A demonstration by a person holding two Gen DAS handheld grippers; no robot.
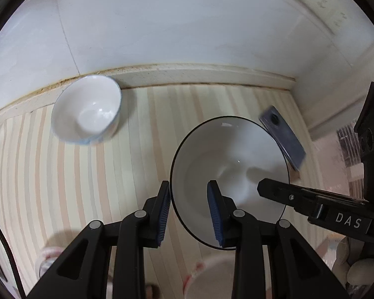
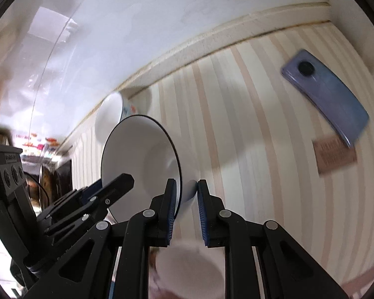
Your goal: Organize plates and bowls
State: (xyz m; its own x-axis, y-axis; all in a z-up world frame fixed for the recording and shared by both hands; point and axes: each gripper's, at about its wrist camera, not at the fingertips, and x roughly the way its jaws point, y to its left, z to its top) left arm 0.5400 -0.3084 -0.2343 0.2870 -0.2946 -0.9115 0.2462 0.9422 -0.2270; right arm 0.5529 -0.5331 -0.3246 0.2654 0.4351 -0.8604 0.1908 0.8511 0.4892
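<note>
Black-rimmed bowl [image 2: 147, 154] between right claw [image 2: 185, 194] pads

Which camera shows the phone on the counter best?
The right wrist view: the phone lies whole and unobstructed on the striped counter, camera lens visible. In the left wrist view it is smaller, blurred, and partly hidden behind the black-rimmed bowl.

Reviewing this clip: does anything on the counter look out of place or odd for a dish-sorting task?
Yes. A blue phone lies face down on the striped counter, overlapping a brown card, right beside the black-rimmed bowl both grippers straddle at its rim. It is not dishware. The blue-patterned bowl by the wall looks normal; nothing appears spilled or broken.
</note>
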